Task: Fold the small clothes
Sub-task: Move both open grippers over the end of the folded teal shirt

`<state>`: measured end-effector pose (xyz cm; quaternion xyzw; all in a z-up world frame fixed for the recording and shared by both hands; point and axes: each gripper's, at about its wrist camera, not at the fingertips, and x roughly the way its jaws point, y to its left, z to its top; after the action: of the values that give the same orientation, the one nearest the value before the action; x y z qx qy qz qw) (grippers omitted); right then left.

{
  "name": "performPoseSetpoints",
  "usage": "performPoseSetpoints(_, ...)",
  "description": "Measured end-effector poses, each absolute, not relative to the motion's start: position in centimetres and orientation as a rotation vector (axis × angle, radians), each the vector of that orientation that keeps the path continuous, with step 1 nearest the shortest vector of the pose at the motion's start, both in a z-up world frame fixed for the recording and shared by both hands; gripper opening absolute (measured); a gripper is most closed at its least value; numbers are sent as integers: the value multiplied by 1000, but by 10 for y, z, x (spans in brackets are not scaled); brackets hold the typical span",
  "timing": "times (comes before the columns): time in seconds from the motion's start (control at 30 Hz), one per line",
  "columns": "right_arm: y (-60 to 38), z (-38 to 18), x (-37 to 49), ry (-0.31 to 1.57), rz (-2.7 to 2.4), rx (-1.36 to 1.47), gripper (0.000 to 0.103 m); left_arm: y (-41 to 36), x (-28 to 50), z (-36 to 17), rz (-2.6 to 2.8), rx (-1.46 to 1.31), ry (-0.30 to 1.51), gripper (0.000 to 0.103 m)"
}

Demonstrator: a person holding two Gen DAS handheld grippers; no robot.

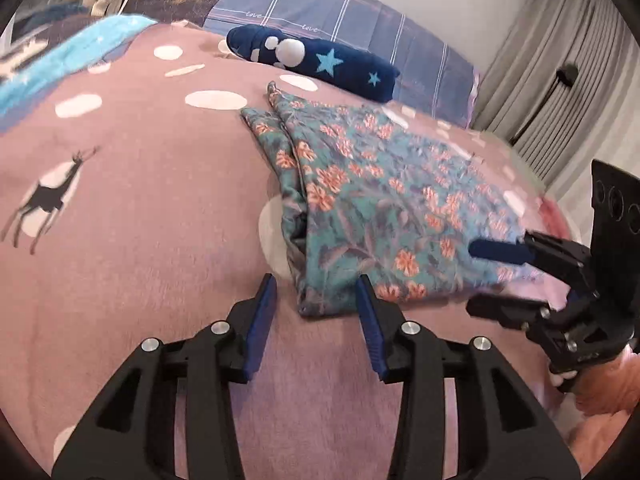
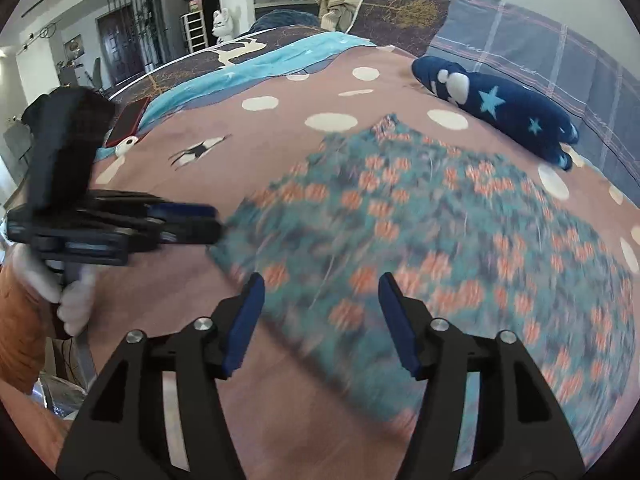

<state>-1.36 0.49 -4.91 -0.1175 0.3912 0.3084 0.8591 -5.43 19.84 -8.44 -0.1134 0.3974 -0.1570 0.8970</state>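
**Floral garment lying folded on the bedspread, both grippers spread**

The floral garment [image 1: 380,208], teal with orange blossoms, is lying on the pink bedspread [image 1: 140,200] as a flat, roughly triangular shape with doubled layers showing along its left edge. A navy star-print item [image 1: 320,60] is resting beyond it, near the plaid pillow [image 1: 340,12].

The left gripper [image 1: 316,304] is pointing down at the garment's near corner, jaws standing apart, pads not pressing the cloth. The right gripper [image 2: 320,300] is hovering over the garment's near edge, jaws spread wide and gripping nothing; its view is motion-blurred. A gloved hand [image 2: 72,300] is holding the left gripper's handle.
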Motion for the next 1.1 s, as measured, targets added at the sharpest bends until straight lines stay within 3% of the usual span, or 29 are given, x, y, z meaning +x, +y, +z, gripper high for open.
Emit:
performPoseSetpoints(0.1,-13,-67,-21,889,627,-158,65,195,-58,-80,-300,-214,838,43)
performPoseSetpoints(0.27,-35,-64,-32,870,563,-149,64,209,-63,-67,-255,-269,819,55)
performPoseSetpoints(0.67,34,-53,-64,641,588,-481,73,247,-74,-65,-131,-363,797,56)
performPoseSetpoints(0.9,87,-83,-45,666,489,-798,73,250,-77,-59,-145,-342,746,56)
performPoseSetpoints(1.1,104,-89,-35,624,441,-834,73,248,-73,-58,-168,-344,730,56)
